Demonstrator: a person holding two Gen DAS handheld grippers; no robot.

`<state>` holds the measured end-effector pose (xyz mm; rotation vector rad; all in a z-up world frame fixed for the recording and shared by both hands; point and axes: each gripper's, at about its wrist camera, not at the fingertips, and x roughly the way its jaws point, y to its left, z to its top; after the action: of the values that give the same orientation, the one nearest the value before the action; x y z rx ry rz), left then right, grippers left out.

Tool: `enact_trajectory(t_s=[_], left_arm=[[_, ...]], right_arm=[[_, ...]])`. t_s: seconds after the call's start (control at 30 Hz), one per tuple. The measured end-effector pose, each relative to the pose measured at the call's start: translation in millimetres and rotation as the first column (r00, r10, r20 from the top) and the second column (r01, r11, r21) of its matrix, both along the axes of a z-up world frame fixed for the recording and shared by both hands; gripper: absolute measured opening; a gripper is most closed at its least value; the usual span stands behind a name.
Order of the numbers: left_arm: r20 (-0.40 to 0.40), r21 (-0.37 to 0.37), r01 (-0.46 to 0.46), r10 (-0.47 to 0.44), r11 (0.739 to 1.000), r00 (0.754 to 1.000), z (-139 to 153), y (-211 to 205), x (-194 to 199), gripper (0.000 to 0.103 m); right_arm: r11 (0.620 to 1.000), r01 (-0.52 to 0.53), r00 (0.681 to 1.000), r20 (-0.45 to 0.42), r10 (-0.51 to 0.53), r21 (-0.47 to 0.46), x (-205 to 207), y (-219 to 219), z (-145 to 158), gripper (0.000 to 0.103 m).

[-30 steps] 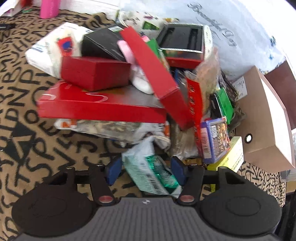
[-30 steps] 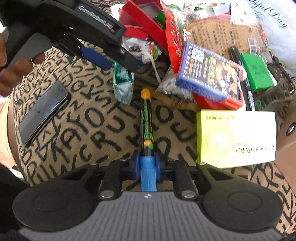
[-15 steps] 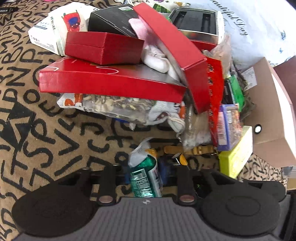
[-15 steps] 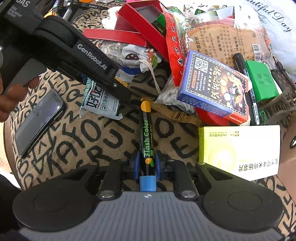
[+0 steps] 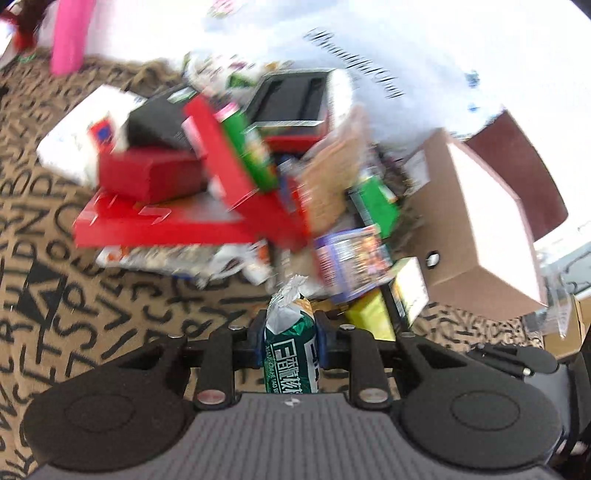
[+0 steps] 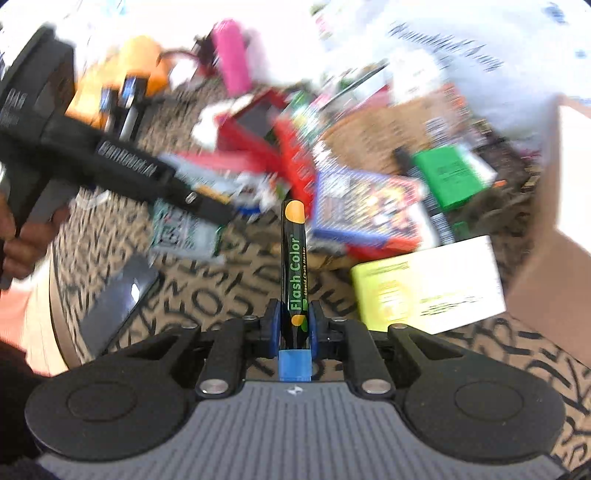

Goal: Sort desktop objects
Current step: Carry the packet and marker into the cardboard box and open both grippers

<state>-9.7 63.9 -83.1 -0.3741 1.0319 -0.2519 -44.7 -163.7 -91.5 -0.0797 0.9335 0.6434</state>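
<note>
My left gripper is shut on a green and white snack packet and holds it above the patterned cloth. The packet also shows in the right wrist view, under the left gripper's arm. My right gripper is shut on a black Flash Color chalk marker with an orange end, lifted off the cloth and pointing away from me. Both views are blurred by motion.
A heap of red boxes, a blue box, a green box and a yellow box lies ahead. A brown cardboard box stands on the right. A black phone lies left. A pink bottle stands far back.
Both grippers have lifted with their loads: the packet and the marker are now off the cloth. The views have tilted up and back from the heap.
</note>
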Motion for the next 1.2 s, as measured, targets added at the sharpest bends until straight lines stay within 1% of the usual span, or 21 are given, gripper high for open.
enact_trajectory(t_s=[0.13, 0.17, 0.2, 0.23, 0.33, 0.43, 0.53, 0.6, 0.7, 0.8, 0.93, 1.1, 1.2], left_arm=[[0.076, -0.011, 0.07, -0.069, 0.998, 0.995, 21.3, -35.1, 9.5, 0.025], [0.097, -0.012, 0.096, -0.095, 0.995, 0.991, 27.6, -44.5, 11.7, 0.025], [0.119, -0.013, 0.125, -0.122, 0.992, 0.985, 34.0, -53.9, 13.4, 0.025], [0.138, -0.016, 0.154, -0.15, 0.988, 0.979, 38.9, -63.0, 16.2, 0.025], [0.191, -0.023, 0.238, -0.229, 0.971, 0.954, 57.2, -95.7, 29.3, 0.025], [0.242, -0.01, 0.31, -0.298, 0.951, 0.923, 74.6, -132.3, 42.1, 0.025], [0.283, 0.017, 0.364, -0.354, 0.931, 0.892, 87.5, -167.2, 56.7, 0.025], [0.298, 0.032, 0.388, -0.379, 0.921, 0.876, 91.9, -188.7, 66.7, 0.025], [0.294, 0.04, 0.402, -0.395, 0.915, 0.87, 91.5, -216.0, 81.4, 0.025], [0.276, 0.061, 0.409, -0.409, 0.91, 0.87, 84.3, -239.3, 96.6, 0.025], [0.236, 0.081, 0.413, -0.42, 0.907, 0.876, 69.8, -262.2, 113.6, 0.025], [0.187, 0.131, 0.442, -0.459, 0.888, 0.868, 48.9, -282.5, 132.7, 0.025], [0.163, 0.145, 0.451, -0.471, 0.88, 0.867, 38.7, -289.4, 143.8, 0.025]], right_arm=[[0.989, 0.134, 0.988, 0.066, -0.138, 0.063, 3.0, -34.8, 28.8, 0.013], [0.984, 0.163, 0.982, 0.084, -0.17, 0.077, 3.7, -44.8, 36.6, 0.013], [0.978, 0.19, 0.975, 0.104, -0.198, 0.085, 5.7, -50.4, 36.4, 0.013], [0.972, 0.215, 0.966, 0.124, -0.225, 0.09, 6.1, -59.9, 42.4, 0.013], [0.951, 0.289, 0.935, 0.183, -0.304, 0.107, 8.0, -88.4, 58.1, 0.013], [0.926, 0.359, 0.898, 0.227, -0.377, 0.119, 11.6, -119.3, 73.1, 0.013], [0.9, 0.421, 0.858, 0.27, -0.436, 0.116, 18.1, -145.8, 81.6, 0.013], [0.881, 0.459, 0.832, 0.292, -0.472, 0.116, 23.2, -163.2, 86.0, 0.013], [0.856, 0.504, 0.801, 0.31, -0.512, 0.113, 32.2, -186.1, 87.6, 0.013], [0.839, 0.537, 0.782, 0.317, -0.536, 0.092, 43.1, -204.8, 83.2, 0.013], [0.813, 0.58, 0.77, 0.29, -0.569, 0.054, 62.6, -226.2, 66.5, 0.013], [0.787, 0.617, 0.763, 0.232, -0.603, 0.014, 89.2, -241.8, 34.8, 0.013], [0.771, 0.637, 0.757, 0.189, -0.625, 0.0, 103.9, -248.2, 18.4, 0.013]])
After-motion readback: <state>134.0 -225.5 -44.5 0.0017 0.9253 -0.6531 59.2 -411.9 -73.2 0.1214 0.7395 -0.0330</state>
